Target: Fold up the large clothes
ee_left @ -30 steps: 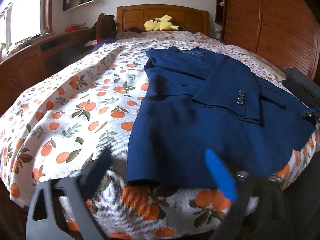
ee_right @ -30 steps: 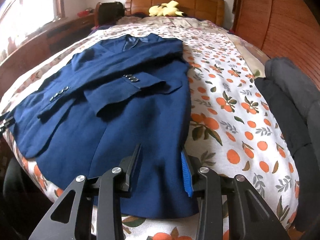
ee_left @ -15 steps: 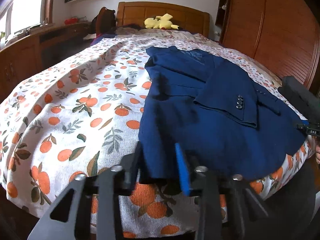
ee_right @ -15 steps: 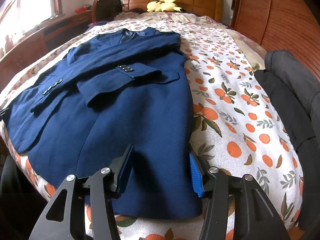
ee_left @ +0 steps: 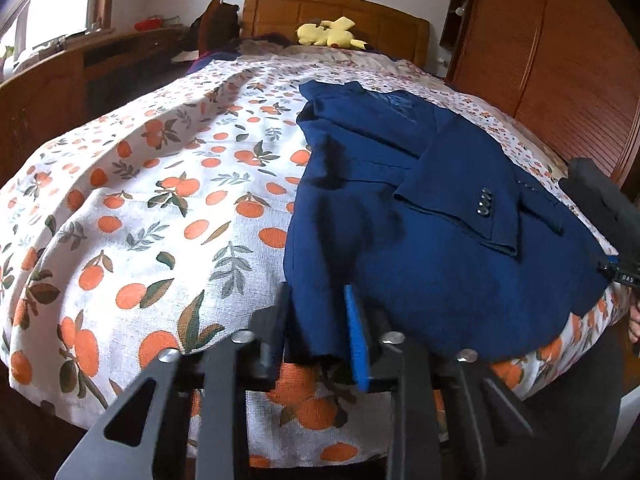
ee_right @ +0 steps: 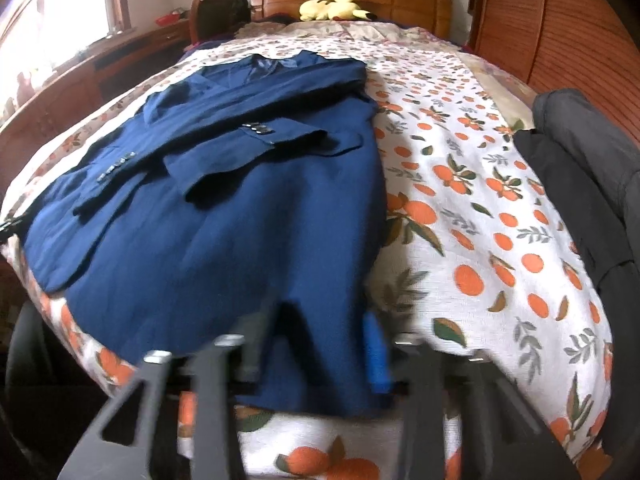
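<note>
The orange-print bedspread (ee_left: 132, 216) carries your navy blazer (ee_left: 404, 240), lying flat with sleeves folded across. Your left gripper (ee_left: 318, 328) pinches the hem's left corner between nearly closed fingers; your right gripper (ee_right: 320, 340) straddles the right corner, fingers wider, grip unclear.

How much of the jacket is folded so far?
Sleeves: both lie folded across the jacket. In hand: the left gripper and right gripper each have a bottom hem corner between their fingers. Left: folding the bottom half up toward the collar.
</note>
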{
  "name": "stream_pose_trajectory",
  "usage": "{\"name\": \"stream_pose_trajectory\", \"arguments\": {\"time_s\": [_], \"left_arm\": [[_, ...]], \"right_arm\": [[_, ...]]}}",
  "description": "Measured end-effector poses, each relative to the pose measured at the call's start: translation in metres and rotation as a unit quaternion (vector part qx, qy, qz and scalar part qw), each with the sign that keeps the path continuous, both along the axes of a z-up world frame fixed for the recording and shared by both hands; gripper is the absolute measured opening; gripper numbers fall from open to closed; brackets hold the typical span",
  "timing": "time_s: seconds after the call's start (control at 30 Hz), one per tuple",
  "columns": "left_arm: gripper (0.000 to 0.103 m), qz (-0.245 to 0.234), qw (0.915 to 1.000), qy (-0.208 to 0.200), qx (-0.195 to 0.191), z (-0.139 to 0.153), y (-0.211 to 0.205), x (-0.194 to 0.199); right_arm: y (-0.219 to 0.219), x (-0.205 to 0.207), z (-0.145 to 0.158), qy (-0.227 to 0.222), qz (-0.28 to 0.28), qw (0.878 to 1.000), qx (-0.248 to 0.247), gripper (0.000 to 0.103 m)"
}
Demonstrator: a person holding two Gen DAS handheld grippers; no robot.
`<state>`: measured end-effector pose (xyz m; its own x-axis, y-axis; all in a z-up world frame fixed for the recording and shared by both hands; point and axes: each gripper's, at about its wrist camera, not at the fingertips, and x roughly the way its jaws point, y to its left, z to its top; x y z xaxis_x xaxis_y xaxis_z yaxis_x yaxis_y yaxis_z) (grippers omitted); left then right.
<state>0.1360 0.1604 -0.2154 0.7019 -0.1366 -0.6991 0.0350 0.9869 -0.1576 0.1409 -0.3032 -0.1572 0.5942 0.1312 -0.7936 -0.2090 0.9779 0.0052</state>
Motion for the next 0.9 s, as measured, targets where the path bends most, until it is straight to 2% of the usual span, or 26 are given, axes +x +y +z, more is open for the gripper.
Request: {"name": "stream_pose_trajectory", "arguments": {"time_s": [0.03, 0.13, 0.2, 0.37, 0.53, 0.67, 0.9], "left_arm": [[0.008, -0.007, 0.9999, -0.004, -0.008, 0.004, -0.002, -0.002], [0.007, -0.019, 0.9991, -0.029, 0.023, 0.028, -0.021, -0.009], [0.006, -0.025, 0.9983, -0.051, 0.014, 0.048, -0.028, -0.012], [0.005, -0.041, 0.9926, -0.114, -0.004, 0.123, -0.048, -0.011], [0.005, -0.047, 0.9843, -0.169, -0.020, 0.203, -0.065, -0.005], [0.005, -0.047, 0.9753, -0.216, -0.002, 0.264, -0.078, -0.018], [0.004, -0.035, 0.9630, -0.267, 0.003, 0.327, -0.076, -0.049]], "right_arm": [[0.001, 0.000, 0.002, 0.000, 0.001, 1.000, 0.003, 0.013], [0.010, -0.001, 0.012, -0.017, 0.010, 1.000, -0.010, 0.009], [0.010, -0.004, 0.025, -0.032, 0.014, 0.999, 0.012, 0.008], [0.012, -0.004, 0.088, -0.100, 0.012, 0.993, 0.062, 0.007], [0.024, -0.013, 0.152, -0.161, 0.025, 0.983, 0.080, 0.007], [0.032, -0.033, 0.205, -0.212, 0.040, 0.973, 0.082, 0.007], [0.021, -0.070, 0.281, -0.278, 0.053, 0.955, 0.092, 0.006]]}}
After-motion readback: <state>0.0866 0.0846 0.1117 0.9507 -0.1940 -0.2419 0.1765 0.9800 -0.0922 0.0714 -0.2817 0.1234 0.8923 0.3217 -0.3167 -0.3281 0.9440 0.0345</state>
